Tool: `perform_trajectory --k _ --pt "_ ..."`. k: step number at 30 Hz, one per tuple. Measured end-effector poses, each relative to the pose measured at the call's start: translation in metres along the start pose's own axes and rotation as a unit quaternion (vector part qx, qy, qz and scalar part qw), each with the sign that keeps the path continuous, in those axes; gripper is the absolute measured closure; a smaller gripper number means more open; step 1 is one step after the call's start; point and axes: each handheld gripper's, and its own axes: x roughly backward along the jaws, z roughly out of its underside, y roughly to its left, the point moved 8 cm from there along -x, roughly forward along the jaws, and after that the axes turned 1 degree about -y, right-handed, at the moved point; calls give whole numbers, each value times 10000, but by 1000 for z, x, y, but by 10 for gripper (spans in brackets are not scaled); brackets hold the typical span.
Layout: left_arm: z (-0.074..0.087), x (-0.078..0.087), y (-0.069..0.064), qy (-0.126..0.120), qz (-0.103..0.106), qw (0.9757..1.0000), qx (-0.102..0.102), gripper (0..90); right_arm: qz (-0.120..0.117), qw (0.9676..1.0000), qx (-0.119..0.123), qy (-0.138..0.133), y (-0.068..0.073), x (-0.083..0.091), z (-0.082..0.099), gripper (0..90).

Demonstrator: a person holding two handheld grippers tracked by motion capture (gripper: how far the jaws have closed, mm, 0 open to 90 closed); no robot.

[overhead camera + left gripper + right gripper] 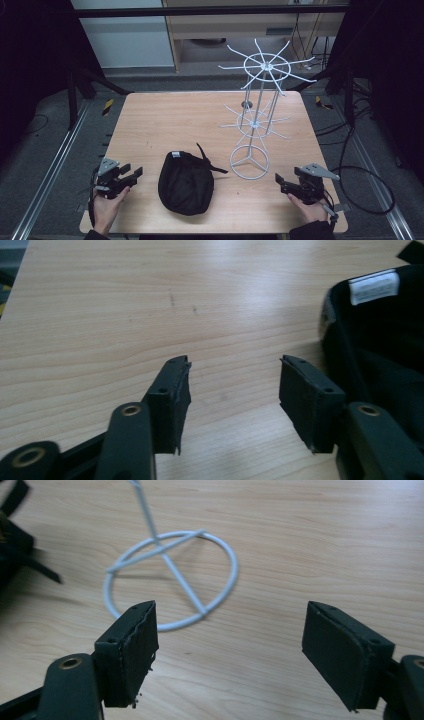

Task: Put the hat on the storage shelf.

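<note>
- While your hands rest at the near edge of the wooden table (150,115), both grippers sit idle: the left gripper (131,172) has its jaws apart with bare wood between them, and the right gripper (280,182) stands spread wide on nothing.
- Between them, toward your left, lies the black cap (186,182), crown up, its strap (210,162) trailing toward the rack and its white label (374,286) showing in the left gripper view.
- The cap's edge lies just beside your left gripper's inner jaw; if you close there, you risk pinching only loose fabric, and the cap could sag or slip out on the lift.
- Just beyond the cap stands the white wire display rack (257,107), its ring base (170,580) near your right gripper; a careless sweep could knock the base and tip the light rack.
- Farther up, the spoked hooks (267,65) are thin; I judge the strap may snag a lower tier (255,125) if you carry the cap in low.
</note>
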Motion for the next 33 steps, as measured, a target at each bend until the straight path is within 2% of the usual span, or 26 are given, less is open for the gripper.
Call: perform_trajectory --k 1,6,9,10,11,12,15,16,17,24,27,28,29,30,31,33 --pt "-1 2 -4 -28 30 10000 -75 481 -66 10000 -18 -29 5 1 -1 229" --pt "-4 5 -22 -62 207 9997 -150 505 -426 9988 118 -194 34 5 -8 280" --pt "-4 4 -31 -20 286 9994 -174 505 -703 9973 187 -140 52 4 -7 292" --pt "-4 4 -31 -20 286 9994 -174 505 -703 9973 187 -140 52 4 -7 292" --pt "-4 2 -36 22 310 9992 -236 505 -847 9957 349 -101 66 1 -5 299" --pt "-4 1 -38 30 330 9992 -242 505 -891 9951 429 -91 72 -1 -4 304" --pt "-4 -2 -45 87 406 9988 -272 509 -1111 9926 481 -37 91 -2 -4 327" --pt "-4 -2 -45 87 406 9988 -272 509 -1111 9926 481 -37 91 -2 -4 327" --pt "-4 -4 -49 107 447 9984 -322 509 -1227 9911 509 7 103 -4 -4 338" --pt "-2 -12 -64 240 607 9968 -453 515 -1648 9839 676 164 147 -10 -5 364" --pt "0 -17 -66 313 566 9966 -516 514 -1830 9800 740 235 167 -16 -3 364" --pt "0 -17 -66 313 566 9966 -516 515 -1830 9800 740 235 167 -16 -3 364" --pt "0 -20 -66 351 543 9966 -511 515 -1947 9773 777 313 180 -20 -1 361" --pt "1 -21 -66 379 542 9965 -508 515 -1947 9773 777 313 180 -20 -1 361" --pt "2 -25 -65 447 523 9963 -513 517 -2003 9758 817 334 188 -24 0 350" --pt "4 -28 -64 510 539 9958 -531 521 -2046 9748 806 374 196 -29 1 340"
